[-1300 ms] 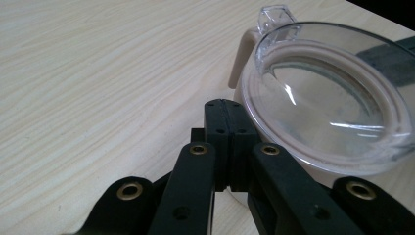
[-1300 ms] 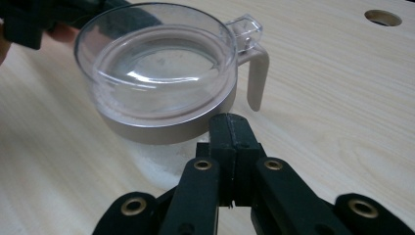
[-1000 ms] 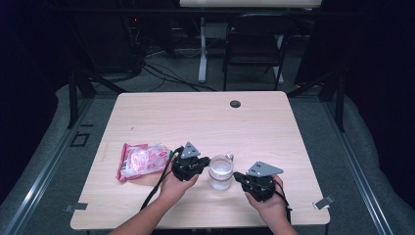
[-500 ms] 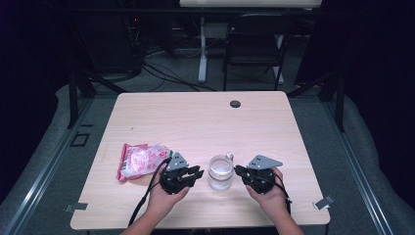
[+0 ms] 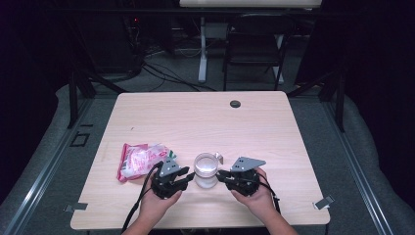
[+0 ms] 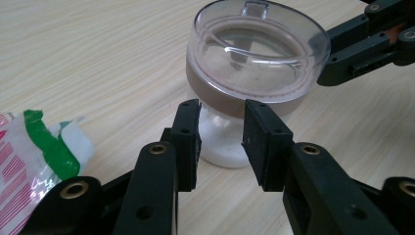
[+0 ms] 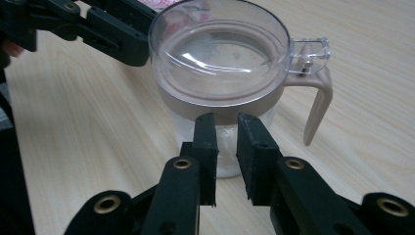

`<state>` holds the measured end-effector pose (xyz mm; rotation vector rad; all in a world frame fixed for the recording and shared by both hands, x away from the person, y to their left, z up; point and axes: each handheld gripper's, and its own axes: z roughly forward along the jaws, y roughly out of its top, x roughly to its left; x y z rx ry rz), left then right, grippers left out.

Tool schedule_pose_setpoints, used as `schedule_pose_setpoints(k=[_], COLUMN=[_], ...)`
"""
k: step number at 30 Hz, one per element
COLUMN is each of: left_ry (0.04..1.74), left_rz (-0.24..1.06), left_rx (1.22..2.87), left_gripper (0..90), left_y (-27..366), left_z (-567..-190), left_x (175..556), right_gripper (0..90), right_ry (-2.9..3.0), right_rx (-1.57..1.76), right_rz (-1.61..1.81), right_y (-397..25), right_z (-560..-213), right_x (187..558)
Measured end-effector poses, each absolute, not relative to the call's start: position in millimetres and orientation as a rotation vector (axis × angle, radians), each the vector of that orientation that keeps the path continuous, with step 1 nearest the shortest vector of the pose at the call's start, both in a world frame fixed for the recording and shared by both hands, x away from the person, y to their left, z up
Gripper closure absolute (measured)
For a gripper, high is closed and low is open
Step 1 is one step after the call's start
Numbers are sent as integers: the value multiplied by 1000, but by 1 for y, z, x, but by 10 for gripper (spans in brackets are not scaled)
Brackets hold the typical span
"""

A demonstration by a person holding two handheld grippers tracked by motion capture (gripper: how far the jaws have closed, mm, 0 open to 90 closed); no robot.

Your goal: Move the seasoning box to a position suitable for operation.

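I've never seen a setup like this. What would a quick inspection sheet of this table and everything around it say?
Surface: pale wooden table, small dark round disc near its far edge.
Job's things: clear plastic jar with brown band, handle and lid, upright, white powder inside.
Clutter: red-and-white plastic packet left of the jar.
Grippers: left claw and right claw flank the jar, jaws parted, not gripping.
Cables: black cable trails from the left claw.
Surroundings: dark room, black chair, floor cables.
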<state>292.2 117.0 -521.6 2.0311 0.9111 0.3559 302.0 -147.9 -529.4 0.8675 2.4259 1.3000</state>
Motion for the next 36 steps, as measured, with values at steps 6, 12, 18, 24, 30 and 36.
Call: schedule_pose_setpoints(k=[6, 12, 18, 24, 30, 36], left_ry=[919, 919, 933, 952, 955, 934], left_rz=[357, 368, 386, 401, 412, 415], left_rx=[2028, 2024, 2012, 1998, 2008, 2015], left_gripper=[648, 644, 630, 549, 524, 466], left_y=[120, 124, 128, 131, 131, 126], left_z=[-524, -526, -527, -531, -532, -533], left_x=[286, 281, 272, 266, 265, 268], right_gripper=[766, 726, 719, 736, 812, 842], right_ry=[2338, 2336, 2339, 2333, 2337, 2329], right_rx=[964, 1012, 999, 983, 979, 971], right_rz=[1232, 1242, 1210, 1176, 1168, 1156], right_y=[-163, -166, -156, -144, -141, -142], right_z=[-532, -541, -550, -552, -554, -551], right_x=[317, 334, 349, 360, 365, 359])
